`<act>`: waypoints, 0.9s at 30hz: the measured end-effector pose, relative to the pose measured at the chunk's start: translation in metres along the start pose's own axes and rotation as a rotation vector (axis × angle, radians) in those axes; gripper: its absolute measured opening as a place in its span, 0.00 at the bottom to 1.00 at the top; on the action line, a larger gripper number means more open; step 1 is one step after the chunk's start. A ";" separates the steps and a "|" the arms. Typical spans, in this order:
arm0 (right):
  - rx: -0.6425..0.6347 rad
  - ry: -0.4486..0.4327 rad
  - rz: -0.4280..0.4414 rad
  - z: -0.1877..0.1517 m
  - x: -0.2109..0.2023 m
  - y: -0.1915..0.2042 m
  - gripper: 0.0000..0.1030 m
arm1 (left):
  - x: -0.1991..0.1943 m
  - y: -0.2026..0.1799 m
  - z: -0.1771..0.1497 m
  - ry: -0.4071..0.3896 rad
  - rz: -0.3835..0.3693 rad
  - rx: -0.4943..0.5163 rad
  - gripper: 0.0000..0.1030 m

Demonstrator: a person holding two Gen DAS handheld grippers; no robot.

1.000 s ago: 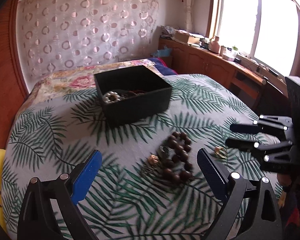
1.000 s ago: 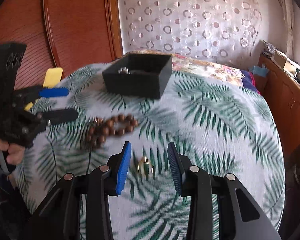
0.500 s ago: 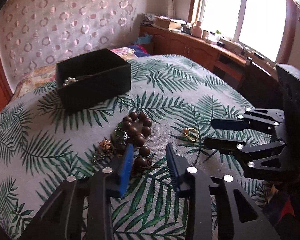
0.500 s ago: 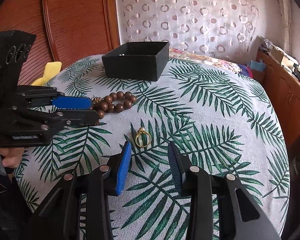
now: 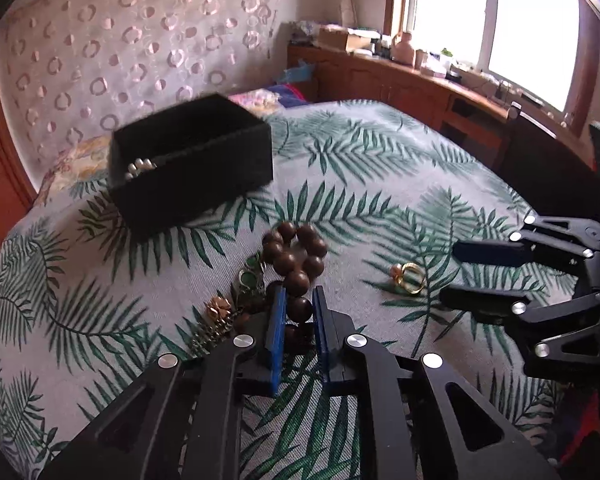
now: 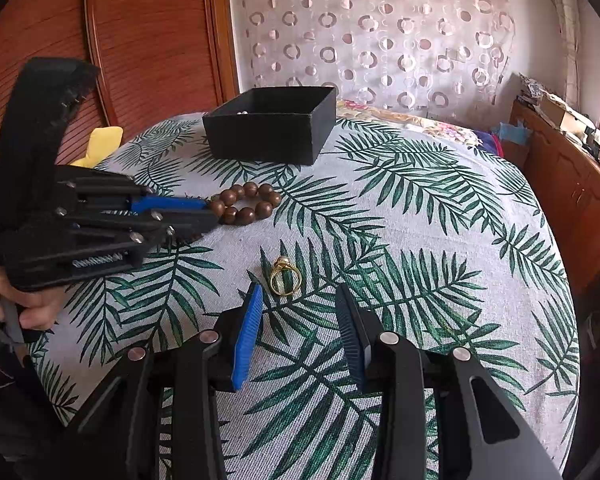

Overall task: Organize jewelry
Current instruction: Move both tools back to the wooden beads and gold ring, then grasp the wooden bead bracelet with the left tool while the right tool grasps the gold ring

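You have a woven, matt cloth (image 6: 420, 216) printed with green fronds under everything. The bead bracelet (image 5: 296, 264) looks like dark polished wood, each bead smooth with a soft sheen. The ring (image 6: 285, 277) is shiny gold-coloured metal. The black box (image 6: 272, 128) has a dull, slightly fuzzy finish. Your left gripper (image 5: 299, 312) and right gripper (image 6: 299, 312) look like matt black plastic with ribbed blue pads (image 6: 247, 340) and bright metal pins.

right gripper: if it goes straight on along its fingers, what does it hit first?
Most likely the gold ring, lying on the leaf-print cloth just ahead of the right gripper and slightly left of centre. The open jaws hold nothing. Depth is unclear, so it may meet cloth first.
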State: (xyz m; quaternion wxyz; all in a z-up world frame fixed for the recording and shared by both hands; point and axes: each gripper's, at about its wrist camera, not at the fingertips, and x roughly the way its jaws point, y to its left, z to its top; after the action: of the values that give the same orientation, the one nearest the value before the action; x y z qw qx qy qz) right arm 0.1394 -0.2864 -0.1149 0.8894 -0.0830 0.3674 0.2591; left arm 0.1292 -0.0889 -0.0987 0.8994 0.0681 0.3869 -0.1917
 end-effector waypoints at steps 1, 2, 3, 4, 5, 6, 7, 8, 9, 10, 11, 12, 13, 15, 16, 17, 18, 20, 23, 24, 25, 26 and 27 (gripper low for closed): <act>0.000 -0.001 0.000 0.000 0.000 0.000 0.39 | -0.005 0.002 0.001 -0.014 -0.009 -0.011 0.12; -0.001 0.000 0.000 0.000 0.000 0.000 0.39 | -0.011 0.004 0.002 -0.027 -0.020 -0.023 0.12; 0.000 0.000 -0.001 0.000 0.000 0.000 0.39 | -0.015 0.005 0.003 -0.038 -0.025 -0.030 0.12; 0.000 0.000 -0.002 0.000 0.000 0.000 0.39 | -0.021 0.006 0.004 -0.053 -0.032 -0.038 0.12; 0.000 -0.001 -0.002 0.000 0.000 0.000 0.39 | -0.027 0.007 0.005 -0.068 -0.038 -0.044 0.12; 0.000 0.000 0.000 0.000 0.000 0.000 0.39 | -0.031 0.008 0.006 -0.080 -0.042 -0.050 0.12; -0.001 0.000 0.000 0.000 0.000 0.000 0.39 | -0.037 0.010 0.007 -0.093 -0.049 -0.059 0.12; -0.002 0.002 0.000 0.000 0.000 0.000 0.39 | -0.042 0.012 0.009 -0.106 -0.056 -0.067 0.12; -0.006 0.006 0.001 0.000 0.001 0.001 0.39 | -0.047 0.014 0.010 -0.116 -0.059 -0.074 0.12; -0.010 0.010 0.000 0.000 0.001 0.001 0.39 | -0.052 0.016 0.012 -0.129 -0.066 -0.085 0.12; -0.014 0.014 0.000 0.001 0.003 0.002 0.39 | -0.055 0.017 0.014 -0.136 -0.070 -0.090 0.12; -0.020 0.020 -0.001 0.001 0.003 0.003 0.39 | -0.061 0.019 0.015 -0.149 -0.075 -0.097 0.12; -0.026 0.026 -0.001 0.001 0.004 0.004 0.39 | -0.067 0.020 0.017 -0.162 -0.078 -0.103 0.12; -0.035 0.038 -0.001 0.002 0.007 0.005 0.39 | -0.076 0.022 0.019 -0.184 -0.087 -0.110 0.12; -0.038 0.042 0.000 0.002 0.008 0.005 0.39 | -0.081 0.022 0.020 -0.194 -0.091 -0.114 0.12; -0.037 0.043 0.004 0.003 0.009 0.006 0.39 | -0.086 0.022 0.021 -0.205 -0.094 -0.116 0.12; -0.031 0.042 0.008 0.003 0.008 0.004 0.39 | -0.091 0.022 0.021 -0.217 -0.096 -0.117 0.12; -0.021 0.040 0.006 0.005 0.008 0.002 0.39 | -0.100 0.021 0.022 -0.238 -0.099 -0.120 0.12; -0.015 0.045 0.017 0.007 0.009 -0.002 0.26 | -0.110 0.020 0.022 -0.259 -0.105 -0.122 0.12; -0.009 0.049 0.022 0.008 0.010 -0.003 0.25 | -0.111 0.020 0.021 -0.262 -0.106 -0.121 0.12; 0.000 0.053 0.031 0.010 0.011 -0.004 0.22 | -0.112 0.020 0.021 -0.266 -0.107 -0.121 0.12; 0.005 0.053 0.038 0.011 0.012 -0.005 0.18 | -0.113 0.020 0.020 -0.268 -0.107 -0.121 0.12; 0.002 0.051 0.034 0.013 0.013 -0.005 0.17 | -0.114 0.020 0.019 -0.269 -0.108 -0.121 0.12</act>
State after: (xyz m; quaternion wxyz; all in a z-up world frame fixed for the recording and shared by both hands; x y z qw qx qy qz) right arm 0.1571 -0.2810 -0.1146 0.8752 -0.0823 0.3918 0.2716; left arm 0.0780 -0.0427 -0.0041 0.9340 -0.0333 0.2767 -0.2236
